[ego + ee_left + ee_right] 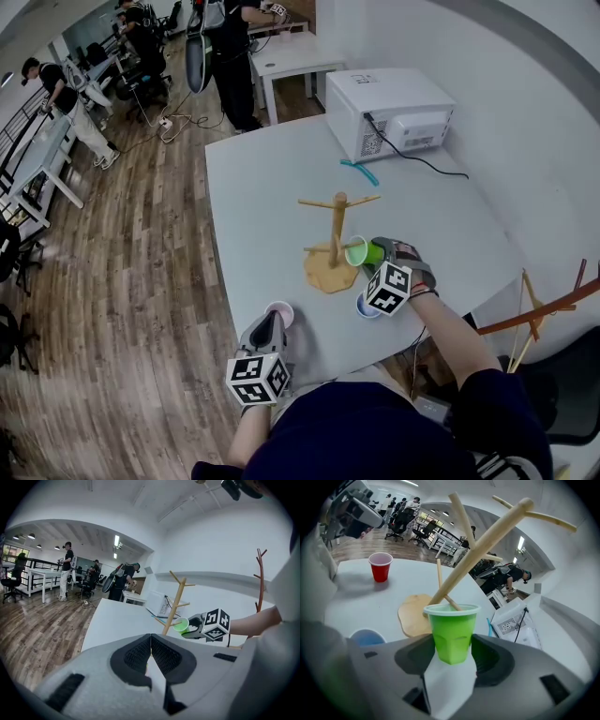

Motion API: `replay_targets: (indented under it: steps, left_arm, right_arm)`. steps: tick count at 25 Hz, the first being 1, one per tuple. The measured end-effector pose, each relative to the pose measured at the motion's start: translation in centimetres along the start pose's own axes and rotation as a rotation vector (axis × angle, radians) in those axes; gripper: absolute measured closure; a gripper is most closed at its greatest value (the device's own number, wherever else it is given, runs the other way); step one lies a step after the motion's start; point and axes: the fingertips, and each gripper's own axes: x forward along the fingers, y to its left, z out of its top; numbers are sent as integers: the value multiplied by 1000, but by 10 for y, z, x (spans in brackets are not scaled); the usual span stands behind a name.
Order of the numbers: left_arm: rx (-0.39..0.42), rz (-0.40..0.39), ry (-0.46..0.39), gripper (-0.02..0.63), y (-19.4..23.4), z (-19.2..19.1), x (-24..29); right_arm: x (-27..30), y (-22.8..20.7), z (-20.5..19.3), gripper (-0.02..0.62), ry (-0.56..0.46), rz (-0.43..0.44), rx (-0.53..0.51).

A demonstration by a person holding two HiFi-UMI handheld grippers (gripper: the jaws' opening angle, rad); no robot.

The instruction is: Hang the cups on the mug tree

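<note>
Bright, even light is thrown by ceiling strips at eleven o'clock; soft shadow is cast at eight o'clock of the red cup; edges are bowed and darkened.

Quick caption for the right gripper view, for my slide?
Right gripper clamps a green cup, its mouth at a peg of the mug tree; red cup behind.

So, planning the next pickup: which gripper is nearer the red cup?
Left. The left gripper is right beside the red cup; the right gripper is farther off at the mug tree, shut on the green cup.
</note>
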Motion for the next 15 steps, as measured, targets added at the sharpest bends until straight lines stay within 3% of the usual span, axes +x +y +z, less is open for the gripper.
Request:
replay_targets:
  steps: [15]
  left_arm:
    - [4,-13,-3,586,-5,-2,-3]
  right_arm:
    - [-10,-2,22,345,-27,-25,-112]
